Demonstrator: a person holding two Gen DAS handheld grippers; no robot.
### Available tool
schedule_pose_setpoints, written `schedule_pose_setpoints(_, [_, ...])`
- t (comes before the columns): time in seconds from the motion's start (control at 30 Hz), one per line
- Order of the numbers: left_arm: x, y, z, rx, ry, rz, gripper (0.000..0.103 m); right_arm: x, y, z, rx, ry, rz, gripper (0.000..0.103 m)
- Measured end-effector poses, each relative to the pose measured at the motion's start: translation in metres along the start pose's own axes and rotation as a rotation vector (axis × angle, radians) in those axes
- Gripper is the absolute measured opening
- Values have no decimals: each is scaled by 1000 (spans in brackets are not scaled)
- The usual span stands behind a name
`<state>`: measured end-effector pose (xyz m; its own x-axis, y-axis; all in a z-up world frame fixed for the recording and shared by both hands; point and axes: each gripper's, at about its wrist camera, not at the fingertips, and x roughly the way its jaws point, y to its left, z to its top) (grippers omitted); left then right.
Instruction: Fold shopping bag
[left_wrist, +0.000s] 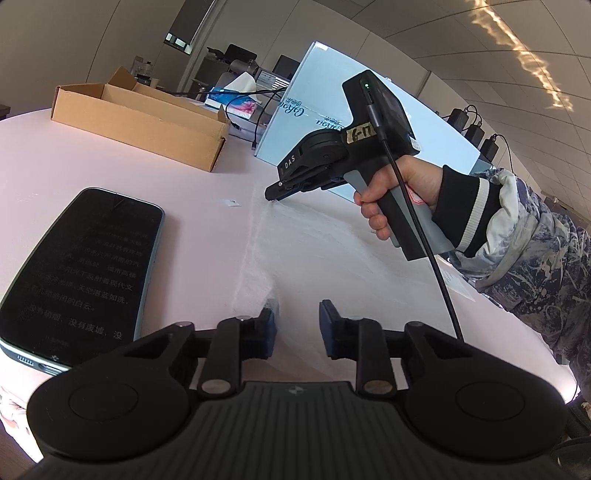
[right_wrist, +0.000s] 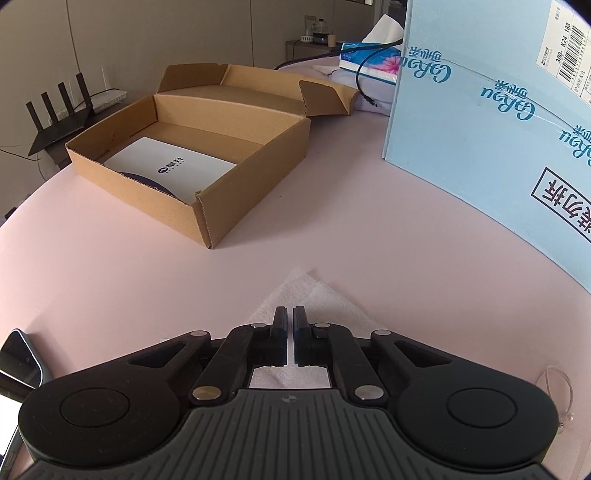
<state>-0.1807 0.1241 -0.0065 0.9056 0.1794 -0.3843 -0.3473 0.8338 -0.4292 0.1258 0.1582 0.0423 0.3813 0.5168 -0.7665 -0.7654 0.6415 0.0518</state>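
The white, thin shopping bag (left_wrist: 332, 251) lies flat on the pink table (left_wrist: 192, 177). My left gripper (left_wrist: 297, 321) is open over the bag's near edge. A small raised fold of the bag sits against the left finger (left_wrist: 267, 328), and the pads do not press it. At the bag's far corner, a hand holds my right gripper (left_wrist: 273, 195) with its tips down on the cloth. The right wrist view shows that gripper (right_wrist: 290, 314) with its jaws closed to a thin slit on the bag (right_wrist: 295, 288), whose corner sticks out beyond the tips.
A dark phone (left_wrist: 81, 273) lies left of the bag, its corner (right_wrist: 18, 354) also in the right wrist view. An open cardboard box (right_wrist: 192, 155) stands behind, a tall light-blue carton (right_wrist: 480, 129) to the right. A cable hangs from the right gripper's handle.
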Motion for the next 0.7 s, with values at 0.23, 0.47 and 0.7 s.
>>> schedule_pose_setpoints(0.23, [-3,-8,-2,56,4,-9,2,-11,1,2,9,-36,15,3])
schedule_pose_setpoints(0.47, [-7,-7,-4,66,1,-8,2,-9,12,3,-3,-51,50,3])
schedule_pose_setpoints(0.7, [-7,-5,-7,63,17,2,2,-12,6,2,19,-76,16,37])
